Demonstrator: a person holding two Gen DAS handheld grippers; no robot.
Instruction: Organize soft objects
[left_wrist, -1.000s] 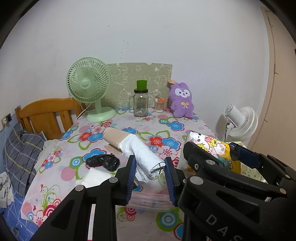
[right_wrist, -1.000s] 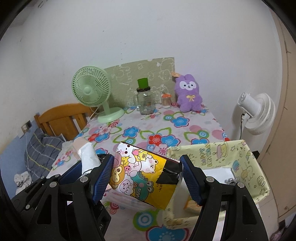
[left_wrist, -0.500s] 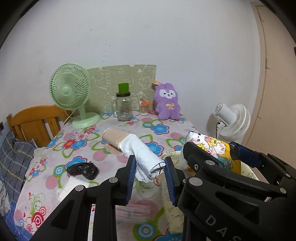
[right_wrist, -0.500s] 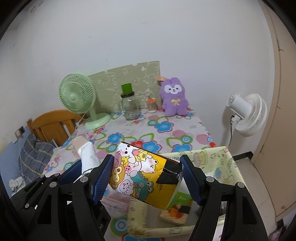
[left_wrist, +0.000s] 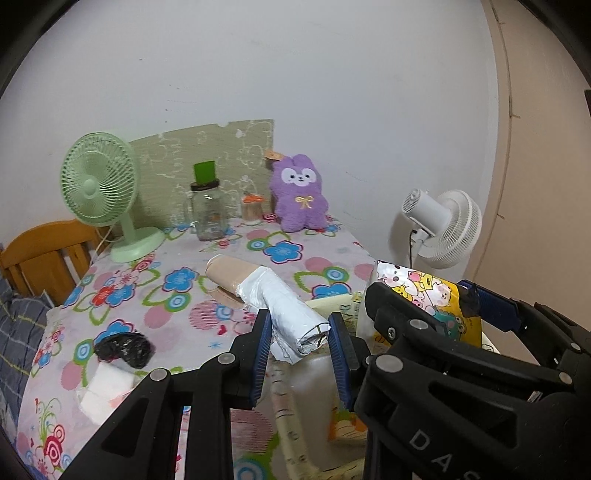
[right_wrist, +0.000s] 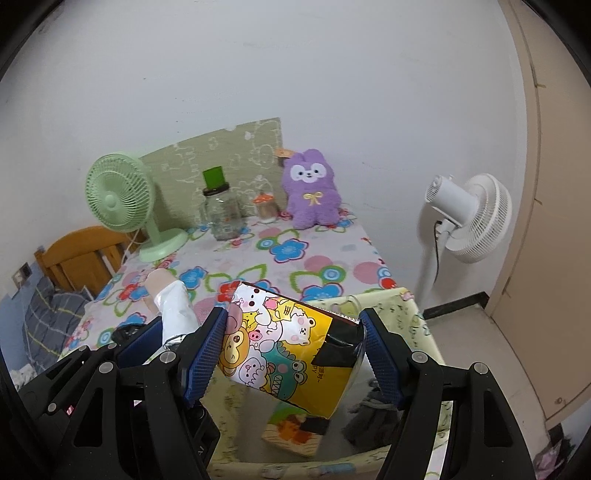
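Soft goods filled both grips. In the left wrist view, the left gripper (left_wrist: 300, 345) was clamped on a white plastic-wrapped roll with a beige end (left_wrist: 269, 295), held above the flowered bench (left_wrist: 184, 295) at the rim of a pale yellow fabric basket (left_wrist: 295, 439). In the right wrist view, the right gripper (right_wrist: 293, 350) squeezed a cartoon-printed yellow tissue pack (right_wrist: 288, 350) over that basket (right_wrist: 417, 325). Each probably needs lowering well inside before release, one at a time, so neither snags the rim.
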